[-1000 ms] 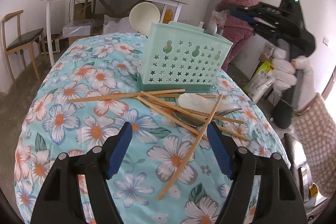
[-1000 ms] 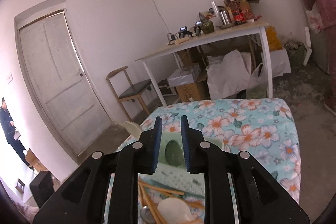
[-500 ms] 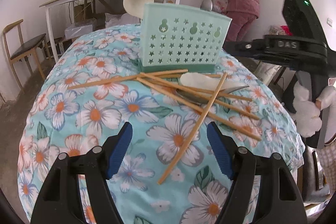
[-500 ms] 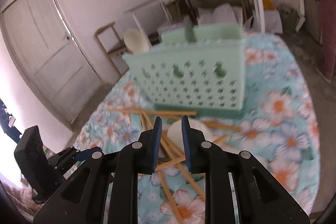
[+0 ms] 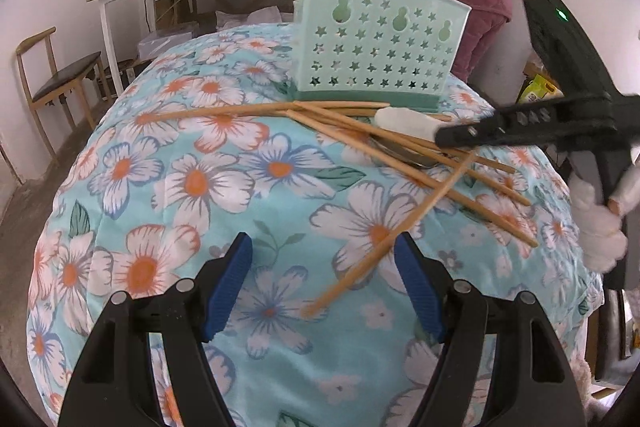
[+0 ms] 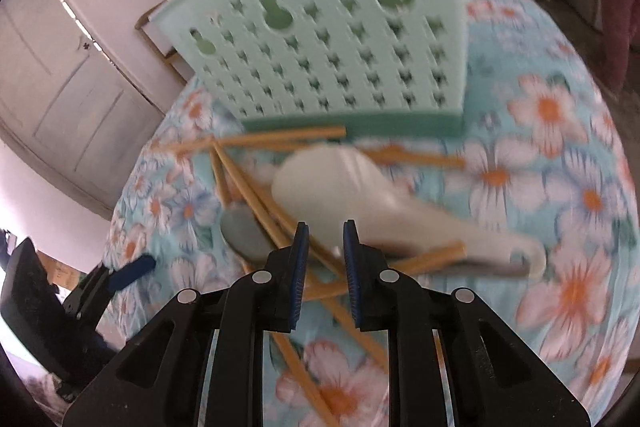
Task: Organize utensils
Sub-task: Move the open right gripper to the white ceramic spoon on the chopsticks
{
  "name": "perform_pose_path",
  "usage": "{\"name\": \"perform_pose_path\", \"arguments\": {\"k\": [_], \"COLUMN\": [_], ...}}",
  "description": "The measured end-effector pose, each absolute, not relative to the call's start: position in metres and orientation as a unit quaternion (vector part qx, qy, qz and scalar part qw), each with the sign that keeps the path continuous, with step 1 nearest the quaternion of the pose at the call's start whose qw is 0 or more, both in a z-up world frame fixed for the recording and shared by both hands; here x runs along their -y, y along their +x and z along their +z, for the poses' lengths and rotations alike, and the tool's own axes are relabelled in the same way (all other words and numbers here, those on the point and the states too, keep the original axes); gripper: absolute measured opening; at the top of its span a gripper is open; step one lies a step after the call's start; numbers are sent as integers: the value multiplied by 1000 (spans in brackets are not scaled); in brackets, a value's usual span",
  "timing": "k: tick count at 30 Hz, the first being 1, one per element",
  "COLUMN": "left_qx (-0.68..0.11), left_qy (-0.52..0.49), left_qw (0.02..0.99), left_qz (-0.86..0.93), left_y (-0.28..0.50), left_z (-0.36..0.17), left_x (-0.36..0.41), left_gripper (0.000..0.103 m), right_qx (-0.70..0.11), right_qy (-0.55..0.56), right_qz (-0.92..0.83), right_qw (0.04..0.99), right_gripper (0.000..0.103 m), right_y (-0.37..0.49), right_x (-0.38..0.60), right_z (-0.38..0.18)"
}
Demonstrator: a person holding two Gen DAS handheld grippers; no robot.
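Floral tablecloth [image 5: 192,187] covers the table; green perforated caddy [image 5: 376,47] stands at the far side. Scattered chopsticks [image 5: 400,163] and white spoon [image 6: 360,195] lie before it. Spoon likely smooth, breakable: grip the handle. Left gripper [image 5: 324,283] spread, empty; right gripper [image 6: 324,259] narrow, holding nothing.

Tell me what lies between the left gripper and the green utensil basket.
In the left wrist view, between the left gripper and the green utensil basket lie flowered tablecloth and crossed wooden chopsticks, one reaching between the fingers.
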State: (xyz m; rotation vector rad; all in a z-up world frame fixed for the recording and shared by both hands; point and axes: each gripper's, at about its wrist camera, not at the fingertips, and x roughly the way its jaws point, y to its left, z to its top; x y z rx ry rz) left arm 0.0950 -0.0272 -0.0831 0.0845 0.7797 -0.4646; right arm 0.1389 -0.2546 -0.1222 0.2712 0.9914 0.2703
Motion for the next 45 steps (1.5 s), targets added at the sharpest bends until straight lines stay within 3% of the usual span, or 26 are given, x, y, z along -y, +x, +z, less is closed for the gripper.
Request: {"name": "perform_pose_path", "arguments": {"k": [9,12,15,21,45], "left_qx": [-375,-372,-372,-371,-364], "left_qy": [29,24,16,14,8], "left_qw": [898,900,901,902,908], "left_qz": [-228,-226,-222,-219,-208], "left_y": [99,99,99,99,99], "left_z": [-85,-84,-82,-84,-85], "left_x": [22,18,13,7,-7], "left_gripper": [71,71,71,71,71], "right_qx": [-468,-464,-467,-499,-472], "right_qy": [154,174,182,172,157], "right_qz": [145,167,186,190,241], "right_qw": [858,852,845,828,833], "right_gripper": [19,23,36,40,42], "right_y": [129,144,164,181,132], "right_x": [258,253,239,217,210], "right_z": [-108,-100,-101,-120,-103]}}
